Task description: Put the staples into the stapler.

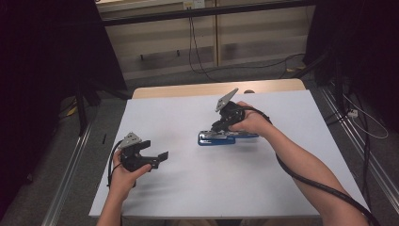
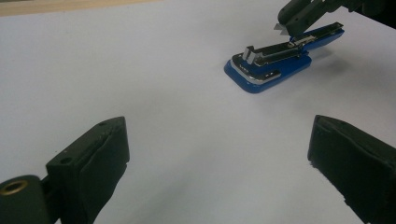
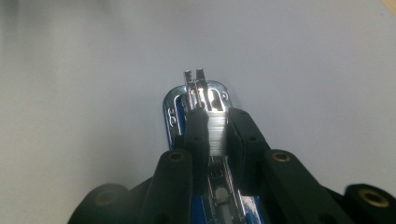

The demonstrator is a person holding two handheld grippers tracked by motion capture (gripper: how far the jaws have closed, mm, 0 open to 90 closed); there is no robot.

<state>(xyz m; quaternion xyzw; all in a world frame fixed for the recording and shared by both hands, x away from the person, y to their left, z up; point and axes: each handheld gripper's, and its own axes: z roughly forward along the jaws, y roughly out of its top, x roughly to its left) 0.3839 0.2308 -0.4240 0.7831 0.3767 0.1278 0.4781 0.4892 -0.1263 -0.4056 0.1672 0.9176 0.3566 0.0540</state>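
two grippers: one in each hand, both over the white table (image 1: 188, 188)
near edge: the left gripper (image 1: 157, 159) sits closest to the person, near the table's left side, jaws spread wide and released with bare surface between them
open room: wide bare white surface lies around the left gripper and between it and the stapler (image 1: 216, 137)
middle: the blue stapler lies flat near the table's centre, well away from every edge
stapler look: blue body, shiny metal front end, top swung open so the metal magazine shows
right gripper (image 3: 212, 130): clenched on a silvery strip of staples (image 3: 217, 135), held right over the stapler's open channel
far edge: a wooden strip (image 1: 211, 88) runs along the table's back, floor and cables beyond
left gripper view: shows the stapler from the side, its top arm (image 2: 322, 35) lifted at a slant
right gripper view: looks straight down the channel to the metal tip
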